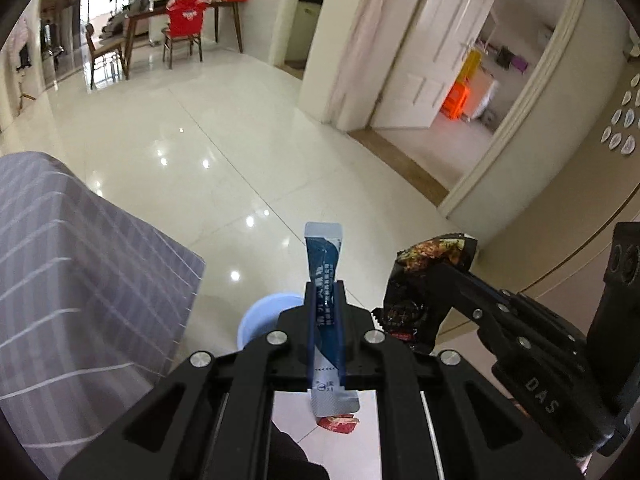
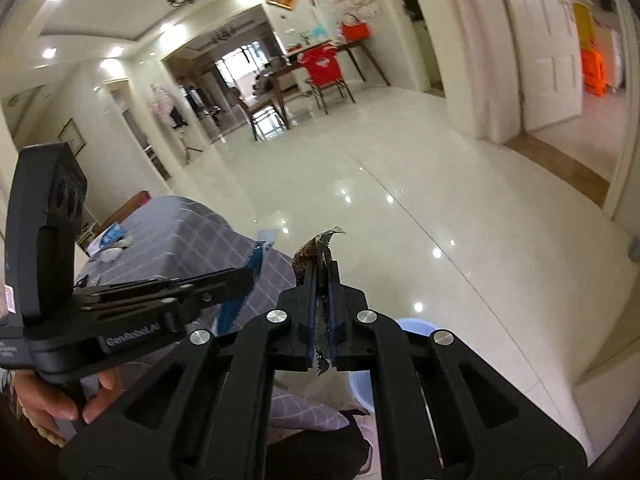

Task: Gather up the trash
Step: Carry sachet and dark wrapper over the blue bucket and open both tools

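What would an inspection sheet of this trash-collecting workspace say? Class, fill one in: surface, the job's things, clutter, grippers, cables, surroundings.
Surface: glossy white tiled floor; a table under a grey checked cloth beside it.
Job's things: blue stick sachet and dark snack wrapper, both held up off the floor; light blue bin below, partly hidden.
Clutter: blue and white scraps on the cloth; a red scrap on the floor.
Grippers: left gripper shut on the sachet; right gripper shut on the wrapper.
Cables: nothing seen.
Surroundings: dining table with chairs, open white door, orange stool beyond it.
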Motion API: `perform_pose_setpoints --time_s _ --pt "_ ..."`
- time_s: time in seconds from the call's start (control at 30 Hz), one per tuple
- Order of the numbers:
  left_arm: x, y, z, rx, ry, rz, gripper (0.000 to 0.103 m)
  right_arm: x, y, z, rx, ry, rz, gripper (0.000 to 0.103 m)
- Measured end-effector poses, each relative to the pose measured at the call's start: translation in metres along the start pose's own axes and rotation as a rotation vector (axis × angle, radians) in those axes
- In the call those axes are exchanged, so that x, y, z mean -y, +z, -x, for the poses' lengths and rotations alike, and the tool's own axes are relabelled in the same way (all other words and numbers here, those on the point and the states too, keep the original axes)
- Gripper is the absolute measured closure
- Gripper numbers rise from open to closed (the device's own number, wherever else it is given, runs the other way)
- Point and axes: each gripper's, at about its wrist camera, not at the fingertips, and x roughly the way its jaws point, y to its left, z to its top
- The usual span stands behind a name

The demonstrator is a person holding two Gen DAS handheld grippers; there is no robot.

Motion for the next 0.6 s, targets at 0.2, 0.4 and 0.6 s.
perform_pose_setpoints --time_s 0.2,0.4,0.6 --pt "-0.006 0.005 -0.048 -0.076 0.044 0.037 0.095 0.016 -0.009 -0.039 -0.048 -0.008 0.023 0.094" --pt "-0.018 -0.006 -0.067 -0.124 0.063 0.04 0.095 0.03 -0.018 -0.057 -0.078 -0.004 -0.056 0.094" --pt "-0.018 -0.01 -0.077 -0.146 0.062 0.032 0.095 0.043 -0.029 -0.054 -0.086 -0.008 -0.092 0.094"
